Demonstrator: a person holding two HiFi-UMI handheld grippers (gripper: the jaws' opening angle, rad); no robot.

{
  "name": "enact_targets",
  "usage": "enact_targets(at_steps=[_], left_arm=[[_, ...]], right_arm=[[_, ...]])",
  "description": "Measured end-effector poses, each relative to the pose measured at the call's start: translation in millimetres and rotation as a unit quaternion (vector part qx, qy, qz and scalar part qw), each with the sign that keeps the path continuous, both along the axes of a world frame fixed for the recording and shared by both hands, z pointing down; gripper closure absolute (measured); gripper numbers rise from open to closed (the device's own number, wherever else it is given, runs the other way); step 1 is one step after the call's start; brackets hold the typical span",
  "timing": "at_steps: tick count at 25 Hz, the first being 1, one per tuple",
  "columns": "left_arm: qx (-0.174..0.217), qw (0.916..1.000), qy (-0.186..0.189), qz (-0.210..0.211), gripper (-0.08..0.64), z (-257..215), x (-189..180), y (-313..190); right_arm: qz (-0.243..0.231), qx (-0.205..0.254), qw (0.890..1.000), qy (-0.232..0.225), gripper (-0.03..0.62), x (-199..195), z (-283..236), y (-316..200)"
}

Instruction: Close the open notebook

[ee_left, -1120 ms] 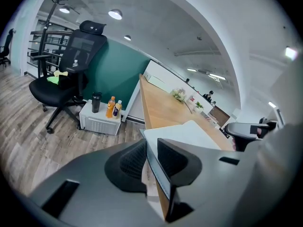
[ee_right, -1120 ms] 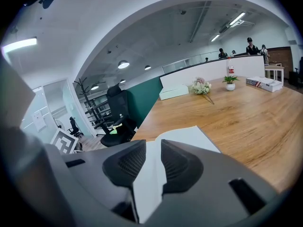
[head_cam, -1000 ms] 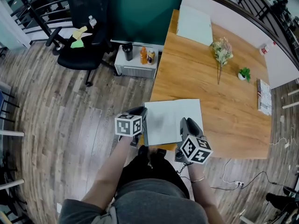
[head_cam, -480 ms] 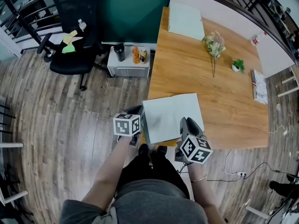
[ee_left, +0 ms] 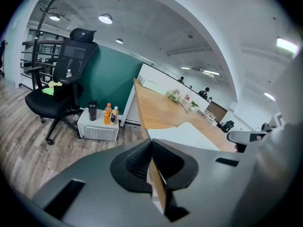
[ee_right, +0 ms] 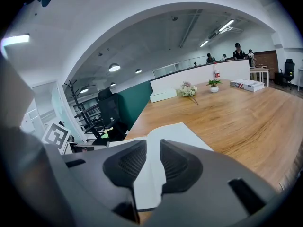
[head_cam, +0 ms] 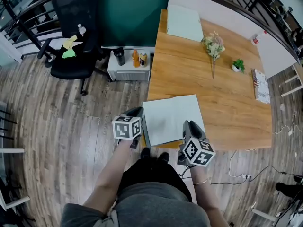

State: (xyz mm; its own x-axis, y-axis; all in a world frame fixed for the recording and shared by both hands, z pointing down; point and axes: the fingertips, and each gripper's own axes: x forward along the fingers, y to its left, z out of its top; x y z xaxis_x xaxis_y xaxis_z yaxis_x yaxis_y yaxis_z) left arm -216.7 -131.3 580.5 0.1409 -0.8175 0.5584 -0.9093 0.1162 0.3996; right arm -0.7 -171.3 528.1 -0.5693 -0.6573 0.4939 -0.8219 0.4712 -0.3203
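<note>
The open notebook [head_cam: 170, 119] lies with white pages up on the near left corner of the wooden table [head_cam: 222, 103]; its left edge hangs slightly past the table's side. My left gripper [head_cam: 140, 113] is at that left edge, and in the left gripper view its jaws [ee_left: 151, 143] are shut with a thin brownish cover edge pinched between them. At the notebook's near right corner my right gripper [head_cam: 188, 123] is open. In the right gripper view a gap shows between its pads [ee_right: 153, 148], and the white page [ee_right: 177, 136] runs into it.
Farther up the table lie a white pad [head_cam: 183, 23], a flower bunch [head_cam: 212, 46], a small potted plant [head_cam: 236, 66] and a book [head_cam: 261, 86]. Left of the table stand a low white cabinet [head_cam: 129, 65] with bottles and a black office chair [head_cam: 75, 41].
The head view has drifted, so the table sits a little further left and up in the picture. Both grippers stay at the notebook's near edges; the pages lie as before.
</note>
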Motion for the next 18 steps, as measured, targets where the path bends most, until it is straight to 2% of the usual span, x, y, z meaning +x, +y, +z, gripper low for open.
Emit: enact_targets(at_steps=[18], left_arm=[[0.042, 0.9987, 0.004, -0.029, 0.532, -51, 13, -9]], right_arm=[[0.002, -0.004, 1.000, -0.011, 0.495, 36, 2, -4]])
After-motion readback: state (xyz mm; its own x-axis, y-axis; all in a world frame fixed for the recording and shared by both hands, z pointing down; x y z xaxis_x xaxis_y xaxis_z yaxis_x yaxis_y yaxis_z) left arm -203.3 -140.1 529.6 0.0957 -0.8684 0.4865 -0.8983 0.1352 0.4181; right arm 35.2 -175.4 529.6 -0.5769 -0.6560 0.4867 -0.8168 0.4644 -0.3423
